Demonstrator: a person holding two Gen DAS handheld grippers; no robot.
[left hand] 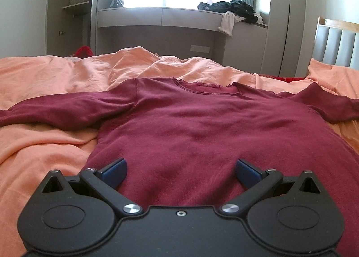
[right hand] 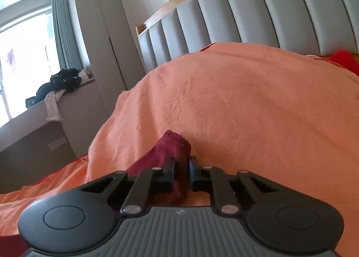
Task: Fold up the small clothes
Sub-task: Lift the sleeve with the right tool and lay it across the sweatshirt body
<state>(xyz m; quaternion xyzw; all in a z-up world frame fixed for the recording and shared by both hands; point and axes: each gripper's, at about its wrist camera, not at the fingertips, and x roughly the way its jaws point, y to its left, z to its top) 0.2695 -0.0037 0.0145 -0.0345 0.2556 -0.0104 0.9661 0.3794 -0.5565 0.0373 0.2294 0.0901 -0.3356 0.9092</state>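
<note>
Left wrist: sweater (left hand: 190, 126) flat, neckline away, sleeves sideways.

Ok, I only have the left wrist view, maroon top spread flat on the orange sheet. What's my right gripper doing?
Observer: The right gripper is shut on a maroon sleeve cuff.
Operator: Is the cuff lying flat?
Observer: No, it sticks up past the fingertips, bunched, above the orange sheet.
Operator: What's ahead of it?
Observer: A grey padded headboard with a wooden top edge, behind the sheet.
</note>
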